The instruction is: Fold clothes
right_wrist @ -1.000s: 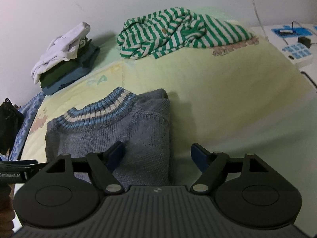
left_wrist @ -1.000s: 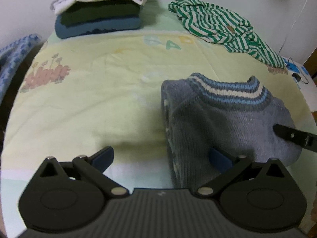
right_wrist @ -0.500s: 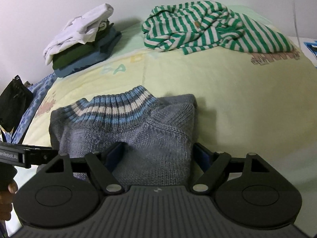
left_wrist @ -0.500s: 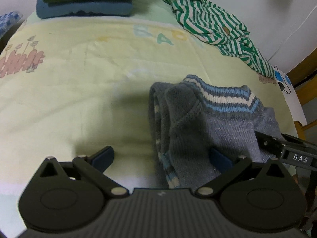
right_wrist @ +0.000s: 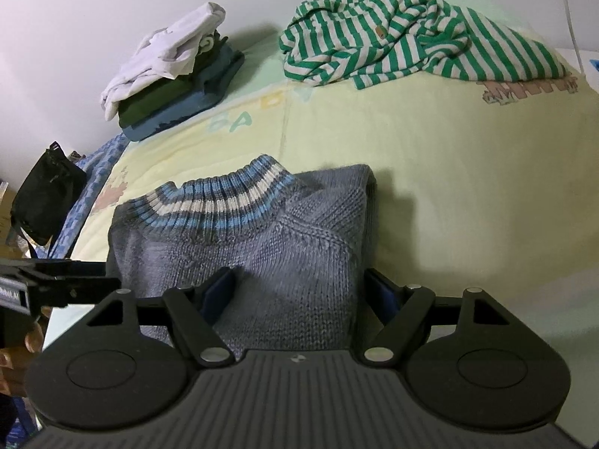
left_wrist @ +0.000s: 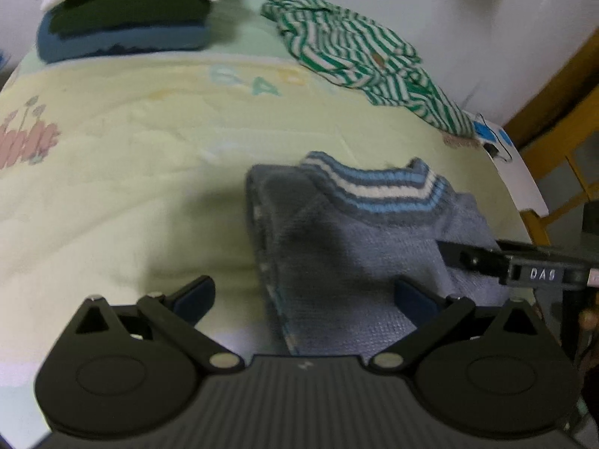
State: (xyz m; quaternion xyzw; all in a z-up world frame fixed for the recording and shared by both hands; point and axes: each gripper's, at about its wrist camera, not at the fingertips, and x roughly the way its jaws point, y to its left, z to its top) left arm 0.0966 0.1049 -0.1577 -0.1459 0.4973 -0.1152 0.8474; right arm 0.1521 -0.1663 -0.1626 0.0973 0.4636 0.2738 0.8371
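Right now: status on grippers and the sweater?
Left gripper and right gripper open, straddling the sweater's edges. Grey sweater folded, flat on the blanket. Nothing in the way.

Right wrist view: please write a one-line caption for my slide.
Open right tongs straddle a folded grey knit sweater on a yellow baby blanket, with a striped green shirt still unfolded behind.

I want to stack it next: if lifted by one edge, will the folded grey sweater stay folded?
Probably not: the grey sweater is soft chunky knit, so it would likely sag. Its loose layers along the folded edge may fall open. Supporting both sides seems safer.
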